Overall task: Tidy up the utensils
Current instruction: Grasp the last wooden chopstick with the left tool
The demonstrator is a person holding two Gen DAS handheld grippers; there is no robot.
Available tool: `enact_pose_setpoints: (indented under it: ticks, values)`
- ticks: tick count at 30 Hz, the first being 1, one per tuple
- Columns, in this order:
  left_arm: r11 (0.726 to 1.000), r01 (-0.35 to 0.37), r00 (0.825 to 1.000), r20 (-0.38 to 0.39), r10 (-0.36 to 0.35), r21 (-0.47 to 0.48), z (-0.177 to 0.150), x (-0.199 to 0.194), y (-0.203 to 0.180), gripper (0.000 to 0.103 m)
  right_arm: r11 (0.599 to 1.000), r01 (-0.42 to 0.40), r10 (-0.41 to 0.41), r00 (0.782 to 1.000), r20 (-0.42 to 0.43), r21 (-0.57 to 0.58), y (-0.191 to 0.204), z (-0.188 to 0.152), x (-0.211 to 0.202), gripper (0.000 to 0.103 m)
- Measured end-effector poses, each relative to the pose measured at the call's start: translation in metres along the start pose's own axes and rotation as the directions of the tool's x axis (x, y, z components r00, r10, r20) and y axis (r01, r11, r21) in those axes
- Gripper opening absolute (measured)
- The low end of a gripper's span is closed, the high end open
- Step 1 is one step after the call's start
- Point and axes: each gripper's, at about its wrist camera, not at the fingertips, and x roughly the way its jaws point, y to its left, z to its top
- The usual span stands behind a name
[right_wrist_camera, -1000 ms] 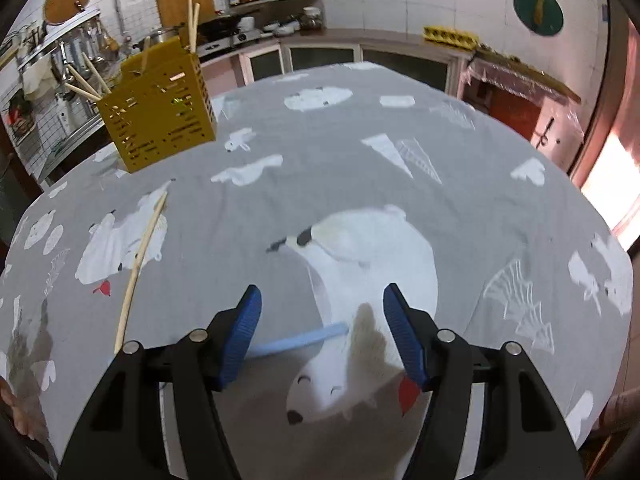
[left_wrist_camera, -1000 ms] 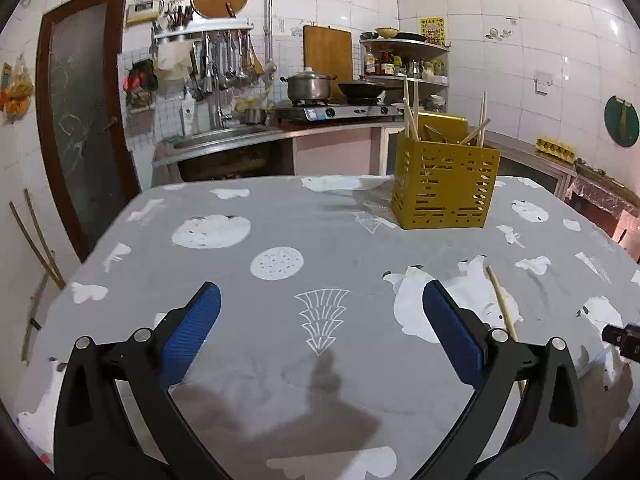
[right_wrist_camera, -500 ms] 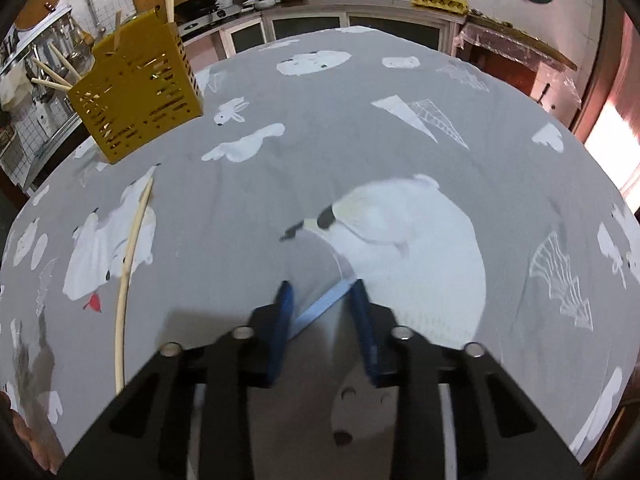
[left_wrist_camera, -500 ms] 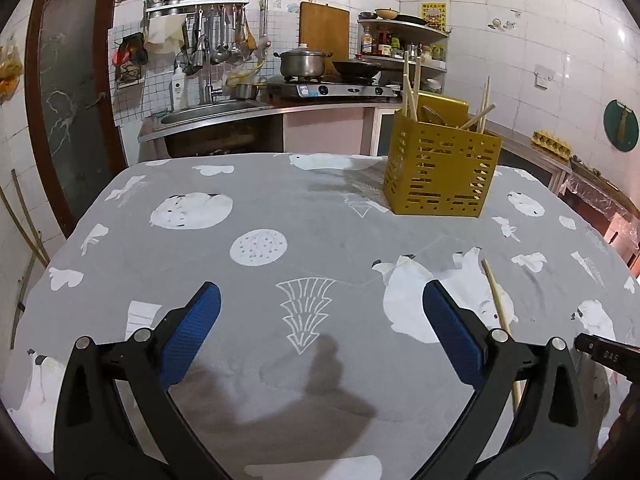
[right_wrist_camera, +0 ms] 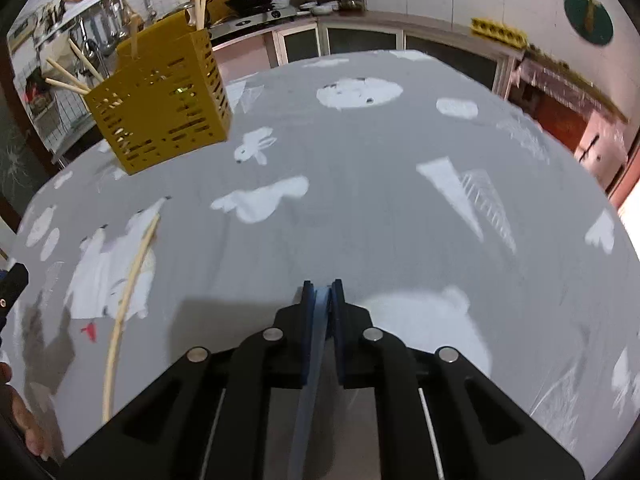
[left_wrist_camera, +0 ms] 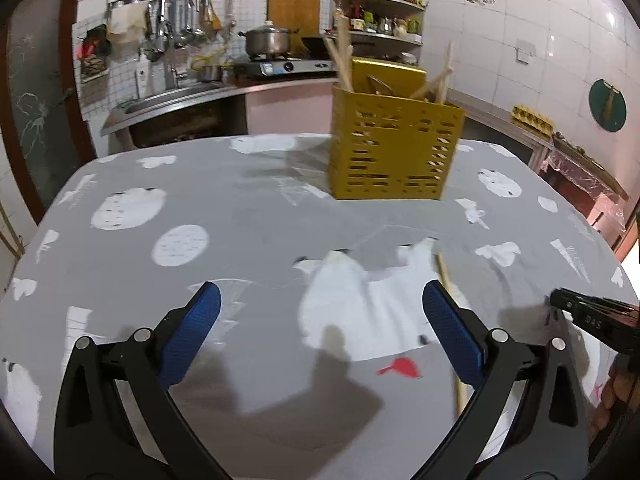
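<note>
My right gripper (right_wrist_camera: 322, 286) has its jaws closing tight on a thin light-blue stick (right_wrist_camera: 316, 340), which runs back between the pads toward the camera. My left gripper (left_wrist_camera: 322, 292) is open over the grey tablecloth with nothing between its fingers. A long wooden chopstick (left_wrist_camera: 444, 276) lies on the cloth, passing under the left gripper's right finger; it also shows as the chopstick (right_wrist_camera: 132, 276) in the right wrist view. A yellow slotted utensil basket (left_wrist_camera: 392, 152) stands upright farther back, with several wooden utensils in it, seen too as the basket (right_wrist_camera: 160, 108).
The round table's grey printed cloth (left_wrist_camera: 240, 208) spreads around both grippers. Its edge (right_wrist_camera: 600, 184) drops off at the right. A kitchen counter with a stove and pot (left_wrist_camera: 268, 40) lies behind the table. The right gripper's tip (left_wrist_camera: 588, 318) shows at the left wrist view's right edge.
The right jaws went from wide apart around the blue stick to clamped on it. Both grippers moved forward over the table; the basket looks closer, and the chopstick now lies under the left gripper's right finger.
</note>
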Motion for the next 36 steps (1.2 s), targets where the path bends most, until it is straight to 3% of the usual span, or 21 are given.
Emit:
enact_pose_setpoints:
  ticks: [11,15,17,19,23,33,36]
  values:
    - [0.998,0.037,0.990,-0.139,-0.029,0.055,0.004,0.050,-0.060,0.093,0.997,-0.053,0.053,0.999,-0.001,-0.046,-0.015,0.013,0.018,0.009]
    - [0.992,0.041,0.979,-0.201,-0.016,0.116,0.003,0.068,-0.081,0.079,0.996,-0.074,0.074,0.997,-0.004,-0.044,-0.016,0.016,0.022,0.009]
    - [0.992,0.047,0.972,-0.234,-0.018,0.119,0.004,0.077,-0.085,0.067,0.996,-0.082,0.081,0.997,-0.009,-0.039,-0.017,0.018,0.023,0.009]
    - [0.991,0.072,0.957,-0.288,-0.037,0.111,0.005,0.090,-0.089,0.048,0.995,-0.088,0.087,0.996,-0.014,-0.039,-0.018,0.020,0.025,0.009]
    - [0.992,0.060,0.959,-0.284,-0.026,0.111,0.009,0.098,-0.094,0.045,0.995,-0.092,0.092,0.995,-0.029,-0.031,-0.018,0.023,0.028,0.009]
    - [0.993,0.073,0.955,-0.295,-0.043,0.094,0.020,0.110,-0.096,0.025,0.998,-0.041,0.038,0.997,-0.063,-0.054,-0.009,0.032,0.035,0.009]
    - [0.993,0.079,0.953,-0.300,-0.049,0.089,0.022,0.111,-0.092,0.014,0.997,-0.044,0.040,0.998,-0.056,-0.061,-0.007,0.032,0.033,0.008]
